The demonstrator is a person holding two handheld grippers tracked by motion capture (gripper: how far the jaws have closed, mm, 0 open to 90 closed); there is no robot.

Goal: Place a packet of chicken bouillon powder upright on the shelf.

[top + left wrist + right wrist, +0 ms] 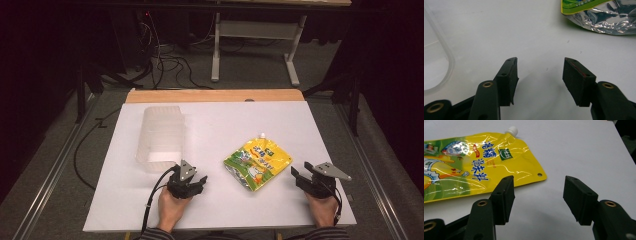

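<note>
A yellow and green spouted pouch (257,163) lies flat on the white table top (215,125), its white cap pointing away from me. My left gripper (196,181) rests low on the table left of the pouch, jaws open with nothing between them (540,75). The pouch's silver bottom edge (604,22) shows at the upper right of the left gripper view. My right gripper (299,176) sits just right of the pouch, also open and empty (539,197). In the right gripper view the pouch (474,165) lies ahead to the left, its corner just beyond the left jaw.
A clear plastic container (160,137) lies on its side at the table's left, its open mouth facing me; its rim (441,50) curves past the left gripper. Cables and a desk frame (255,45) stand on the floor beyond the wooden far edge (215,95).
</note>
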